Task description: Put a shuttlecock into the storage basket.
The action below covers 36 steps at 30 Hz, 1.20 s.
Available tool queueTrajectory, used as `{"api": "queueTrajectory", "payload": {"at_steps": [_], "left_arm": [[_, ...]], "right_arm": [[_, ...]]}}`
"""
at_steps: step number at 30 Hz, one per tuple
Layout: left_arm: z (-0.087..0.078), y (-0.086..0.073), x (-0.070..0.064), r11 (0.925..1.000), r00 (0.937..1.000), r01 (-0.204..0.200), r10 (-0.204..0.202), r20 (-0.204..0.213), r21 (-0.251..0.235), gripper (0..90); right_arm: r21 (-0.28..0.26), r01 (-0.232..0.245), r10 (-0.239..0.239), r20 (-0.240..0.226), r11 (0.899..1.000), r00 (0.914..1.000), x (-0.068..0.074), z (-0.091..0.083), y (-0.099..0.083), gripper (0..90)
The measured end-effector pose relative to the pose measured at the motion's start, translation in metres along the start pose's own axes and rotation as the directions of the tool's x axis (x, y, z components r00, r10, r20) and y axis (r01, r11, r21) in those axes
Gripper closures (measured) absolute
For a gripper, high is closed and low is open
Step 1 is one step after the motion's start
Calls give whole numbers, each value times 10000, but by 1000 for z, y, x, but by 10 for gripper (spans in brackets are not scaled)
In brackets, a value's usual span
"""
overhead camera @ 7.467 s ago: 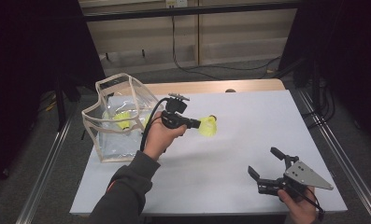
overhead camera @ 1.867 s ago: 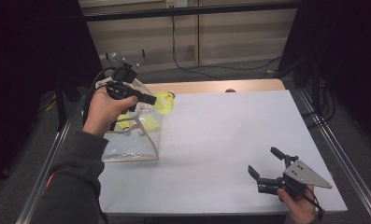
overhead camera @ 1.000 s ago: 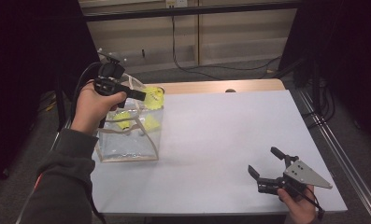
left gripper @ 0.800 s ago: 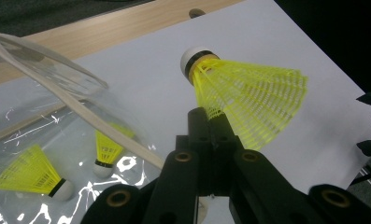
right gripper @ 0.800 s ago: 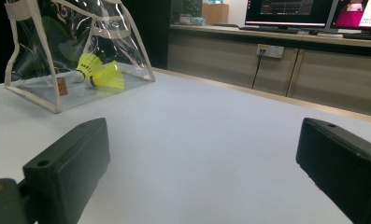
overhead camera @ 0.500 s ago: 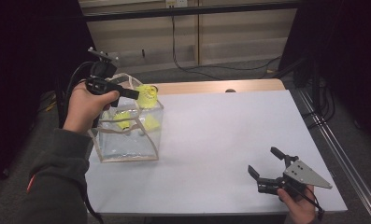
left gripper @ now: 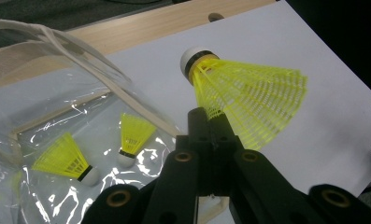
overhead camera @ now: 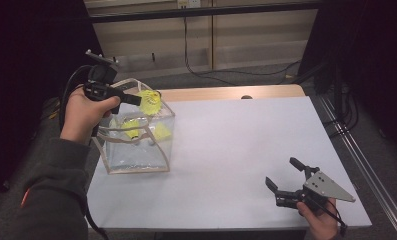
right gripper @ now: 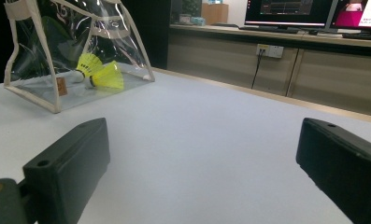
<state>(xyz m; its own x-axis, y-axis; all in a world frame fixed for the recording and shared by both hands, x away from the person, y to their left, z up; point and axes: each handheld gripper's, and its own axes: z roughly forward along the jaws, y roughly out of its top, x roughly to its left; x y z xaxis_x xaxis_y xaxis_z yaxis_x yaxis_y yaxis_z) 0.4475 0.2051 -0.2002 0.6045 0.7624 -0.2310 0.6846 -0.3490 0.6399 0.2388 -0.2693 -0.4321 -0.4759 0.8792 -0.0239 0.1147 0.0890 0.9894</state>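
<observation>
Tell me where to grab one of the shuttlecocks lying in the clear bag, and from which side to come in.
Grip the nearer shuttlecock by its yellow skirt, probably close above the cork, coming straight down through the clear bag's open top. It seems to sit cork-down with the skirt flaring upward, so the skirt is what faces the opening. The left gripper is shut on another shuttlecock and must release that first.

Surface point(overhead camera: 226, 150): white expanse open from the clear bag point(overhead camera: 136, 145) across to the right gripper point(overhead camera: 286, 186); passage there is unobstructed, with wide bare ground between that gripper's spread fingers point(right gripper: 66, 172) in the right gripper view.

Bag mouth: open at the top, bordered by a pale strap rim point(left gripper: 80, 60) that rises alongside the entry. Directly above the opening sits the left gripper point(overhead camera: 136, 99), closed on a yellow shuttlecock point(left gripper: 248, 98).

Bag floor: two shuttlecocks point(left gripper: 64, 158) lie at one side; the adjoining floor is bare.
</observation>
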Motion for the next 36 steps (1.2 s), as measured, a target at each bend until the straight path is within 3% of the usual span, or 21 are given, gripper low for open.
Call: {"api": "queueTrajectory", "payload": {"at_steps": [36], "left_arm": [[-21,-15,27,9984,9961,539,-548,-686,-148,900]], "right_arm": [[-13,2,-2,-15,10000,10000,1,0,0,27]]}}
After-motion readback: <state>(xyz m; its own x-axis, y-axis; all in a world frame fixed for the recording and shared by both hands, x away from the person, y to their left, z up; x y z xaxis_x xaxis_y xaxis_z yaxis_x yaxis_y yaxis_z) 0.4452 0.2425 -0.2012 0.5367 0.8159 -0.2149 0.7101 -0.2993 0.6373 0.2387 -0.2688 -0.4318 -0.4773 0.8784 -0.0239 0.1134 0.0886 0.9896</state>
